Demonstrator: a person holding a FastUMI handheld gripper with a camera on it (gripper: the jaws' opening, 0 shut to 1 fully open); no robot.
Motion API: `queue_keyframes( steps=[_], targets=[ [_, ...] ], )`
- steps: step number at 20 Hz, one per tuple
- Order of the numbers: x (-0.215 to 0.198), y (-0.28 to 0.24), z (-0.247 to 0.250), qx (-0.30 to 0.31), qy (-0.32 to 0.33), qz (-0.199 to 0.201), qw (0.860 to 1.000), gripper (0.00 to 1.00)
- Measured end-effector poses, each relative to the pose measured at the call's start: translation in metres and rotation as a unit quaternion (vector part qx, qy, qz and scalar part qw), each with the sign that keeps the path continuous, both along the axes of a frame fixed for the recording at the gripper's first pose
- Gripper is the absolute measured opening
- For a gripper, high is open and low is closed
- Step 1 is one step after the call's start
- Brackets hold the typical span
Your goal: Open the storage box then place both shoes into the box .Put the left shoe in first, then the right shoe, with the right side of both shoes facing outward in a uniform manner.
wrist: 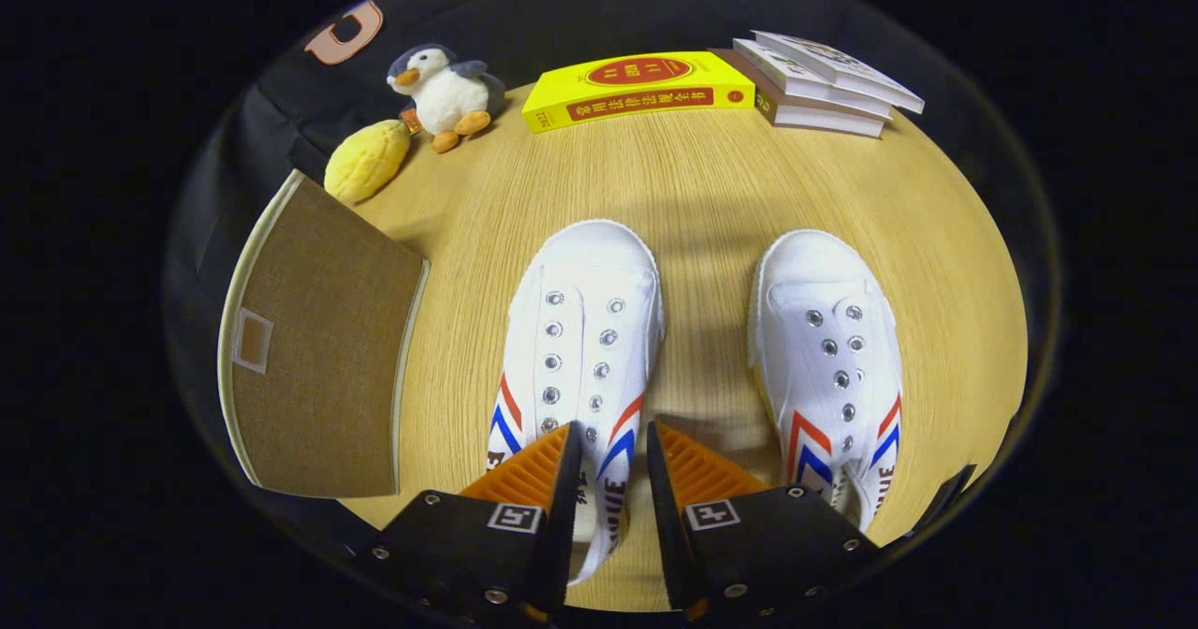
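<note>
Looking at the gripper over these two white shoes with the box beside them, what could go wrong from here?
1. The storage box looks shut beside the left shoe; gripping a shoe now would skip opening it.
2. The gripper hangs open with the left shoe's inner side between its fingers; closing there may catch only thin canvas and slip.
3. The right shoe looks alike, so order or facing could get mixed.

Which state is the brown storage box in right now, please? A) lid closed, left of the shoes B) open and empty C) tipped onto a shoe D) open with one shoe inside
A: the storage box sits left of both shoes with its lid shut, while the left shoe and right shoe lie on the table; the gripper hangs open over the left shoe's heel.
</note>
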State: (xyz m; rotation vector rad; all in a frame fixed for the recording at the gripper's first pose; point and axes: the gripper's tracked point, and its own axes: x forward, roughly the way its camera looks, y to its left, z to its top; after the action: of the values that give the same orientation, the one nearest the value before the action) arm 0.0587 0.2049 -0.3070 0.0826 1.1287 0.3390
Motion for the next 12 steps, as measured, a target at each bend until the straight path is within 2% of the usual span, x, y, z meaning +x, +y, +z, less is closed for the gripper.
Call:
queue_keyframes(
  steps=[4,7,9,10,12],
  targets=[
    [-0.0004,0.0018,-0.0021,0.006,0.013,0.009,1.000,0.29],
    [0.0000,0.0015,-0.0025,0.009,0.010,0.015,1.000,0.27],
    [0.0031,0.0000,-0.0009,0.020,-0.005,0.022,1.000,0.19],
    [0.0027,-0.0003,-0.0034,0.043,-0.002,0.015,0.999,0.08],
    [0.0024,-0.0005,-0.0008,0.105,0.014,-0.012,0.994,0.01]
  ],
)
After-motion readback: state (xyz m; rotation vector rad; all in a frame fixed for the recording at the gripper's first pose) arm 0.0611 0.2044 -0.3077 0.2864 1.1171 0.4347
